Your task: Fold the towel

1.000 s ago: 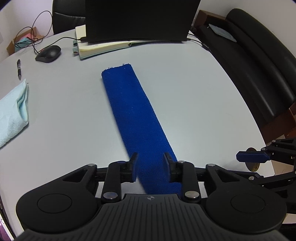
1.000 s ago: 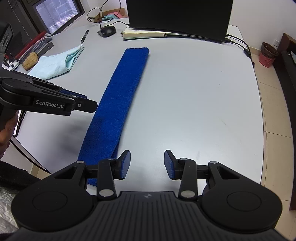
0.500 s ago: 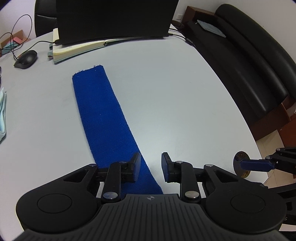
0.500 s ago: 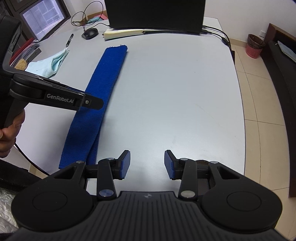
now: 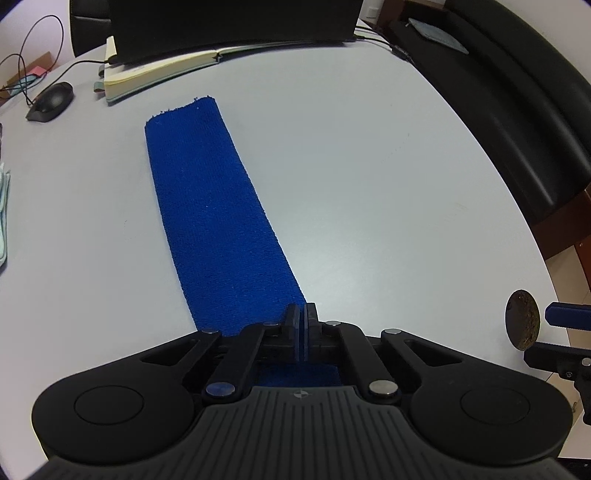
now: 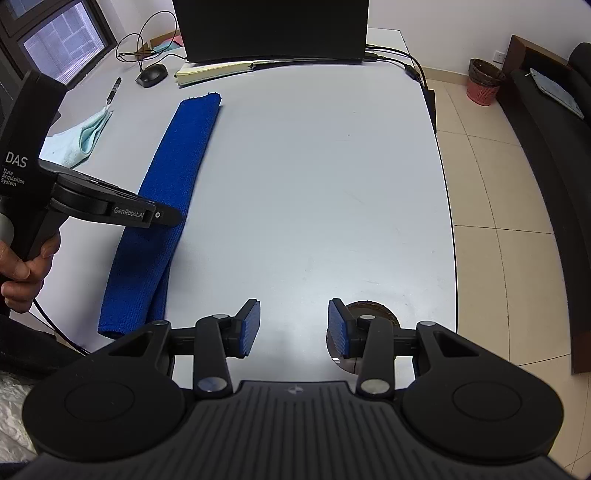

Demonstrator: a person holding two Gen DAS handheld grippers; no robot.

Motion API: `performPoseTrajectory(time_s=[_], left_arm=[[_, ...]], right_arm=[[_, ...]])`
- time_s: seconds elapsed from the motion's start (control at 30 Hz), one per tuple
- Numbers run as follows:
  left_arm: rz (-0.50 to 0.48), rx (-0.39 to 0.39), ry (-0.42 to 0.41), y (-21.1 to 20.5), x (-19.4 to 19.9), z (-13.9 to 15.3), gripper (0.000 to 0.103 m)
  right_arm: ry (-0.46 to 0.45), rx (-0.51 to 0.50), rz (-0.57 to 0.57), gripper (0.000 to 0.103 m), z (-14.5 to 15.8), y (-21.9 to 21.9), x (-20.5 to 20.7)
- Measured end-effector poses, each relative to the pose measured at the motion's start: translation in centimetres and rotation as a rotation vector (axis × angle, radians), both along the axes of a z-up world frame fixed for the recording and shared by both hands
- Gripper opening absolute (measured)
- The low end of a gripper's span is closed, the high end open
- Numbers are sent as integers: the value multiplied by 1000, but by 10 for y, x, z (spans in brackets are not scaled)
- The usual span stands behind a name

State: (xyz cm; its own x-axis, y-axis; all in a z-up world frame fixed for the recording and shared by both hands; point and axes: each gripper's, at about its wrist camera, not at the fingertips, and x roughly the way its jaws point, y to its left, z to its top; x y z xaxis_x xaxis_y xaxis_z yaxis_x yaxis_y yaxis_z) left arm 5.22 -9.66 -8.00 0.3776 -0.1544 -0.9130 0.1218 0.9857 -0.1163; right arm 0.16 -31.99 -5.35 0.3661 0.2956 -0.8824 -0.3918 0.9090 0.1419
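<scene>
A long blue towel (image 5: 214, 206), folded into a narrow strip, lies flat on the grey table (image 5: 369, 166) and runs from the notebook toward the near edge. My left gripper (image 5: 303, 314) is shut, its pads meeting at the towel's right long edge close to the near end; towel shows beneath the jaws. In the right wrist view the towel (image 6: 177, 158) stretches along the left, with the left gripper (image 6: 162, 216) low over its middle and a hand (image 6: 22, 273) on the handle. My right gripper (image 6: 293, 325) stands open over bare table, well right of the towel.
A light cyan cloth (image 6: 85, 136), pen (image 6: 113, 88), mouse (image 6: 151, 74), open notebook (image 6: 214, 70) and dark monitor (image 6: 269, 29) sit at the back. A round brown object (image 6: 369, 306) lies below the near table edge. A black sofa (image 5: 517, 110) stands to the right.
My left gripper slid to the towel's right edge and went from open to shut there. The right gripper stayed open and drew back to the right.
</scene>
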Motion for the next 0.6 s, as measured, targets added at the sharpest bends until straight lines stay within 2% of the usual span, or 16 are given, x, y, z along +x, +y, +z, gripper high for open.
performPoseTrajectory(time_s=[0.33,0.6], left_arm=[[47,-75,-65,27,-15,26,0],[66,-92,-15,40,-20,30,3]], right_arm=[[0,7,37,42,2,18,1],[-1,15,79,42,3,37,1]])
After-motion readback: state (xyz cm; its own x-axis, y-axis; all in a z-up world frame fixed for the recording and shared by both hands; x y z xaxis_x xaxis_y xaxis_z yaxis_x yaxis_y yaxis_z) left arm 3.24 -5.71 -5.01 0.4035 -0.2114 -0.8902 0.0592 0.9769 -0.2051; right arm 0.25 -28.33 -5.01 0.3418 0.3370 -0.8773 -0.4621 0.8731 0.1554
